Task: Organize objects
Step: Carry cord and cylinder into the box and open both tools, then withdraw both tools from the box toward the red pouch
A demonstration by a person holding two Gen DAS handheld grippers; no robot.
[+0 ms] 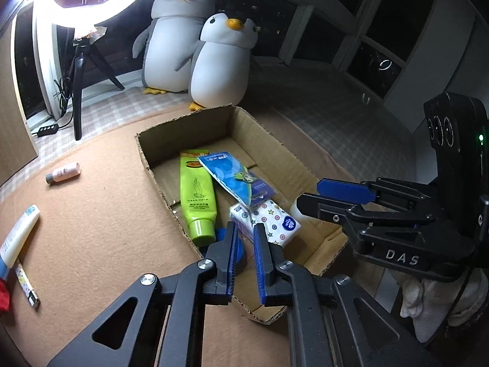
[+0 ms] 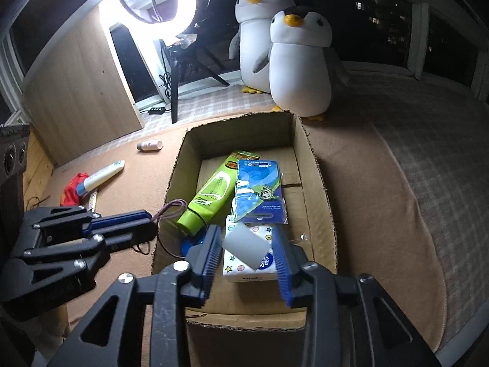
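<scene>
1. Left wrist view: the left tool (image 1: 244, 227) hung over the near-left corner of the cardboard box (image 1: 250, 134), its pads a sliver apart with nothing showing between them.
2. Inside the box lay a green tube (image 1: 198, 195), a blue card packet (image 1: 232, 177) propped across it, and a patterned tissue pack (image 1: 272, 220) just beyond the tool's tips.
3. The right tool (image 1: 308, 192) reached in over the box's right edge, with a small white piece (image 1: 295, 209) directly below its tips.
4. Well apart on the tan blanket (image 1: 107, 214), towards its left edge, a small pink bottle (image 1: 62, 172) and a white tube (image 1: 20, 235) waited outside the box.
5. Both looked light. I'd expect the bottle to be stiff and prone to roll, so a pinch across its middle would suit; the tube seemed softer, best taken near the firm cap end.
6. Right wrist view: the right tool's jaws stood apart, the white piece, blurred here, sitting between them over the tissue pack. The pads did not appear to press on it, and whether it was resting or dropping I could not tell.
7. At the box's left edge, thin hair bands (image 2: 169, 211) looped right at the left tool's tips; whether the tool pinched them was unclear.
</scene>
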